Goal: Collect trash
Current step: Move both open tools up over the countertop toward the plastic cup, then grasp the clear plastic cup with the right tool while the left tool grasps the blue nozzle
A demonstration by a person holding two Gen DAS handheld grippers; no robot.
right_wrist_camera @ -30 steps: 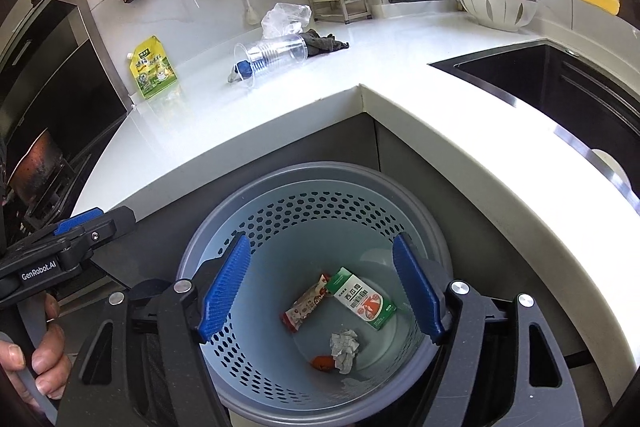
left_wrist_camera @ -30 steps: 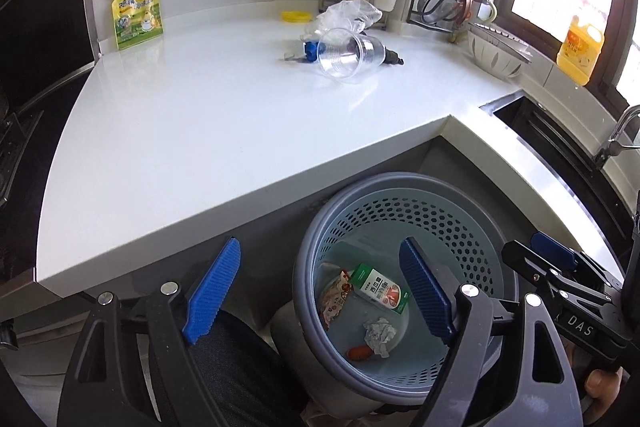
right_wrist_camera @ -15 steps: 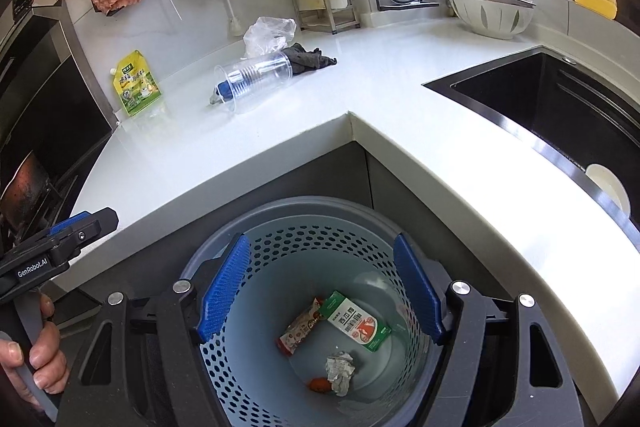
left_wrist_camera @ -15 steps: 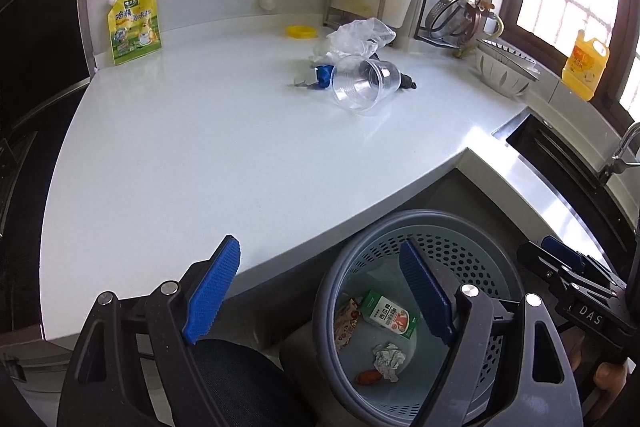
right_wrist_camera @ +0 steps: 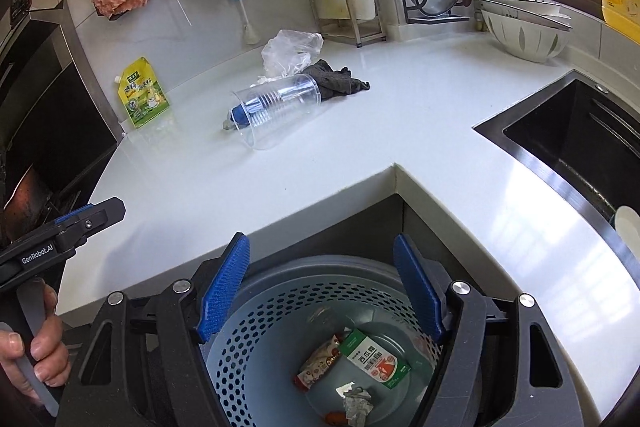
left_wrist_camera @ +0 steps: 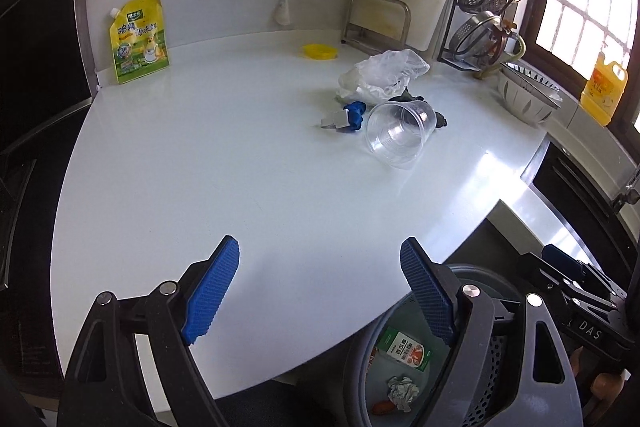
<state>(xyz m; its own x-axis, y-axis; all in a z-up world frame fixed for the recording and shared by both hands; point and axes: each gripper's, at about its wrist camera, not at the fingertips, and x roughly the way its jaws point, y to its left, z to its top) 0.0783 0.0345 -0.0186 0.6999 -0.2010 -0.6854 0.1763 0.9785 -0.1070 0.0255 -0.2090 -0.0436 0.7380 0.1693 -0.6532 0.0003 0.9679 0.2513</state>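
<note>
Fingers first: the left gripper (left_wrist_camera: 320, 287) has its two blue pads wide apart and nothing sits between them. The right gripper (right_wrist_camera: 320, 287) is wide open too, and it holds nothing. Both are empty, probably so they are ready to grab more trash.

The trash basket (right_wrist_camera: 280, 287) is the thing to find places by. It stands on the floor, tucked into the corner of the white counter (right_wrist_camera: 420, 131), so trash can drop right in. A green juice carton (right_wrist_camera: 376, 359), a snack wrapper (right_wrist_camera: 320, 367) and a crumpled paper ball (right_wrist_camera: 358, 403) lie inside it.

Up on the counter, well away from the basket, a clear plastic cup (left_wrist_camera: 400, 129) lies on its side. A crumpled plastic bag (left_wrist_camera: 380, 73) and a dark cloth (right_wrist_camera: 336, 81) lie just behind it. A small blue thing (left_wrist_camera: 354, 113) lies beside the cup. I think the cup goes next.
</note>
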